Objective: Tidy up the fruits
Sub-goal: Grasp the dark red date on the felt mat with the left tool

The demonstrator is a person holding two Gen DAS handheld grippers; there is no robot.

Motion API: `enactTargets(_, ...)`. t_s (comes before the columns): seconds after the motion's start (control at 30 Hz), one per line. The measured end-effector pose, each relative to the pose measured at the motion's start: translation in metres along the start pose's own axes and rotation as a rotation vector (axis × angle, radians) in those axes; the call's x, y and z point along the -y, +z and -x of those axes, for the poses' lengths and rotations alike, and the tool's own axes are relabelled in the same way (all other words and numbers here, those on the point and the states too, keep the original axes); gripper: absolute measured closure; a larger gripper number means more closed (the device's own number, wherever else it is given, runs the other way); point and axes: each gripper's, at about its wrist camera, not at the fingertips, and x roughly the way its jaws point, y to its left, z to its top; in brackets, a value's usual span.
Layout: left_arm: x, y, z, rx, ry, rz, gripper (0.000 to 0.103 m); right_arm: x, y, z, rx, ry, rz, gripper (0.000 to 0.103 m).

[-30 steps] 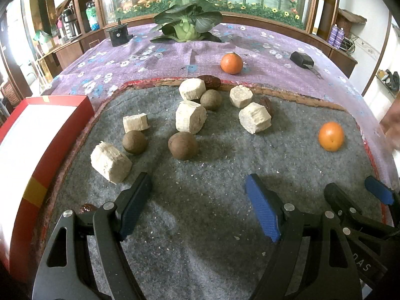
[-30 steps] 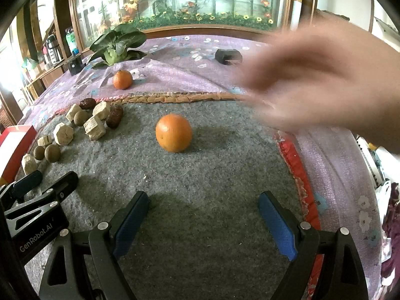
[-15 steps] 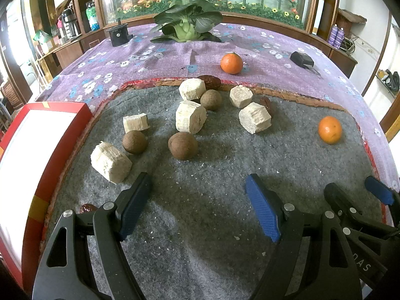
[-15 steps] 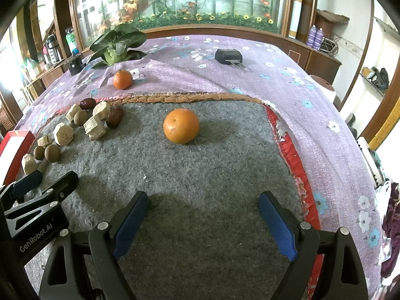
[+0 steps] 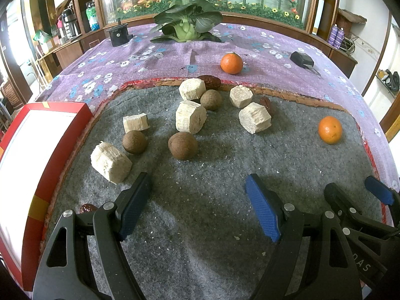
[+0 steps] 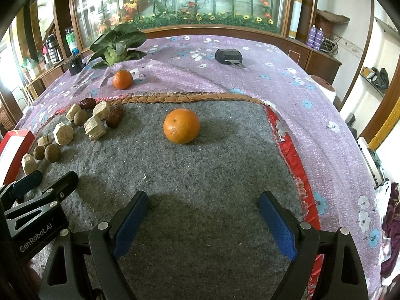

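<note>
On the grey felt mat point(image 5: 212, 212) lie several pale cut chunks point(image 5: 191, 116), three brown round fruits point(image 5: 183, 146) and dark red dates point(image 5: 209, 81). One orange point(image 6: 181, 125) sits on the mat ahead of my right gripper point(image 6: 203, 216), which is open and empty. A second orange point(image 5: 231, 63) rests on the purple cloth beyond the mat. My left gripper point(image 5: 197, 200) is open and empty, just short of the nearest brown fruit. A red-rimmed white box point(image 5: 27, 155) stands at the mat's left edge.
A leafy green vegetable point(image 5: 187, 26), a black round device point(image 5: 118, 34) and a black key fob point(image 5: 302, 60) lie on the flowered purple cloth point(image 6: 250, 75) at the back. Wooden cabinets and a glass display ring the table. The mat's red edge point(image 6: 290, 150) runs along the right.
A person's hand that blurred across the right wrist view one second ago has gone. The orange on the mat has shifted slightly right. Both grippers stay put.
</note>
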Motion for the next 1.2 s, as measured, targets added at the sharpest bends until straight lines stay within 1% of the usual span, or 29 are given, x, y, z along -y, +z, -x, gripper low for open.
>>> enactTargets(0.1, -0.002, 0.0, 0.0, -0.007, -0.005, -0.005, 0.024, 0.0, 0.0, 0.0, 0.0, 0.001, 0.0, 0.013)
enactTargets(0.13, -0.001, 0.001, 0.001, -0.018, -0.014, -0.025, 0.024, 0.0, 0.0, 0.0, 0.0, 0.002, -0.001, 0.013)
enactTargets(0.2, -0.004, 0.001, 0.006, -0.048, -0.043, -0.059, 0.024, 0.0, 0.0, 0.001, 0.0, 0.014, 0.003, 0.013)
enactTargets(0.27, -0.009, -0.002, 0.013, -0.066, -0.077, -0.059, 0.024, 0.001, 0.0, 0.002, -0.005, 0.032, 0.02, 0.013)
enactTargets(0.33, -0.017, -0.005, 0.026, -0.067, -0.112, -0.064, 0.024, 0.003, -0.002, 0.005, -0.015, 0.05, 0.039, 0.013)
enactTargets(0.4, -0.029, -0.008, 0.04, -0.051, -0.135, -0.063, 0.024, 0.005, -0.003, 0.013, -0.017, 0.092, 0.049, 0.014)
enactTargets(0.47, -0.039, -0.009, 0.046, -0.044, -0.146, -0.068, 0.024, 0.007, -0.004, 0.025, 0.01, 0.147, 0.05, 0.014)
enactTargets(0.57, -0.062, -0.017, 0.05, -0.061, -0.133, -0.057, 0.024, -0.002, -0.006, 0.042, 0.058, 0.212, 0.076, 0.014)
enactTargets(0.67, -0.081, -0.022, 0.045, -0.081, -0.126, -0.028, 0.024, -0.018, -0.009, 0.051, 0.069, 0.228, 0.138, 0.014)
enactTargets(0.73, -0.092, -0.024, 0.044, -0.078, -0.119, -0.01, 0.024, -0.027, -0.011, 0.053, 0.076, 0.234, 0.173, 0.014)
enactTargets(0.87, -0.098, -0.02, 0.043, -0.063, -0.125, -0.01, 0.024, -0.037, -0.011, 0.052, 0.071, 0.242, 0.204, 0.015)
enactTargets(0.97, -0.093, -0.016, 0.041, -0.059, -0.127, -0.039, 0.024, -0.038, -0.013, 0.053, 0.072, 0.256, 0.206, 0.017)
enactTargets(1.0, -0.09, -0.016, 0.04, -0.057, -0.126, -0.062, 0.027, -0.039, -0.013, 0.054, 0.072, 0.26, 0.209, 0.018)
enactTargets(1.07, -0.086, -0.016, 0.037, -0.061, -0.119, -0.09, 0.037, -0.04, -0.013, 0.052, 0.063, 0.267, 0.214, 0.027)
enactTargets(1.1, -0.086, -0.016, 0.035, -0.066, -0.12, -0.096, 0.049, -0.04, -0.013, 0.052, 0.059, 0.276, 0.214, 0.029)
enactTargets(1.13, -0.086, -0.016, 0.034, -0.073, -0.123, -0.097, 0.061, -0.04, -0.012, 0.052, 0.056, 0.285, 0.215, 0.033)
enactTargets(1.17, -0.088, -0.015, 0.031, -0.081, -0.126, -0.094, 0.068, -0.04, -0.012, 0.052, 0.055, 0.291, 0.215, 0.037)
enactTargets(1.2, -0.089, -0.015, 0.029, -0.084, -0.126, -0.089, 0.077, -0.041, -0.011, 0.052, 0.055, 0.296, 0.219, 0.038)
